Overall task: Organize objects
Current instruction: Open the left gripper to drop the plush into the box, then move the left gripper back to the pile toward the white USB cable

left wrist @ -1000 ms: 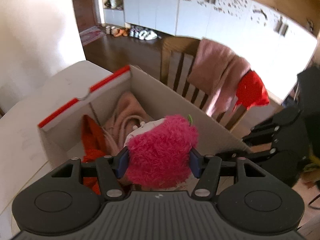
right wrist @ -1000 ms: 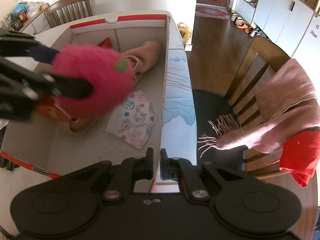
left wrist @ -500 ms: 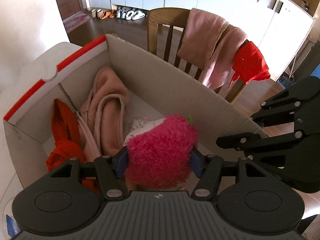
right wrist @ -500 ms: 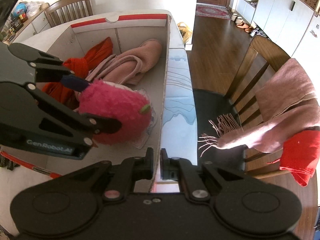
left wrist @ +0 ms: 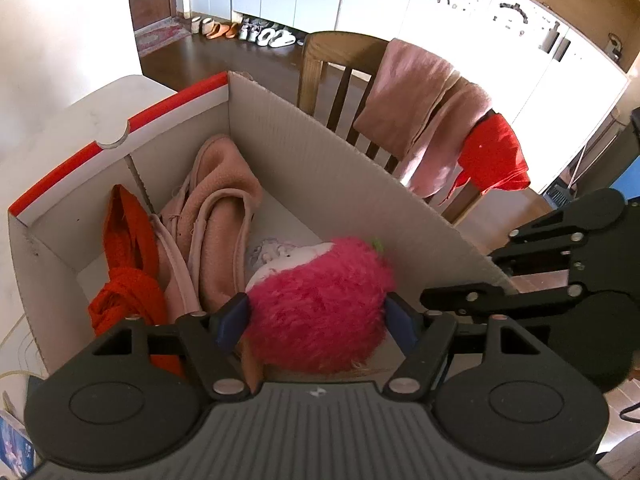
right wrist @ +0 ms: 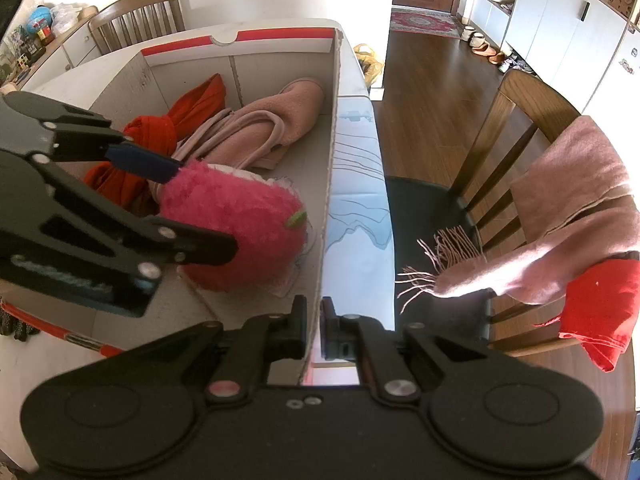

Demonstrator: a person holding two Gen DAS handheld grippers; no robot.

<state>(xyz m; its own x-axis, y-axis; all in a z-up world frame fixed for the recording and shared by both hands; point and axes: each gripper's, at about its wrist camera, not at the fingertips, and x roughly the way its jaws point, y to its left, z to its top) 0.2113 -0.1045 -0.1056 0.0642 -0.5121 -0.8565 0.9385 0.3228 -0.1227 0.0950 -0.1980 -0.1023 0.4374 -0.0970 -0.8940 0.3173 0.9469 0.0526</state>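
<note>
Inside the box, the left gripper clamps a pink plush, angled down. Only the right wrist view shows the right gripper pinching the box wall.

Two fisheye views, each from a camera just behind a pair of jaws, looking forward and down. The left wrist view sits close above the near end of an open box, facing along its length toward a chair and cupboards beyond the jaws. The right wrist view looks along the box's side wall, which runs straight ahead from between its jaws, with the chair to their right. Both views share the box interior, the chair, and each other's gripper.
</note>
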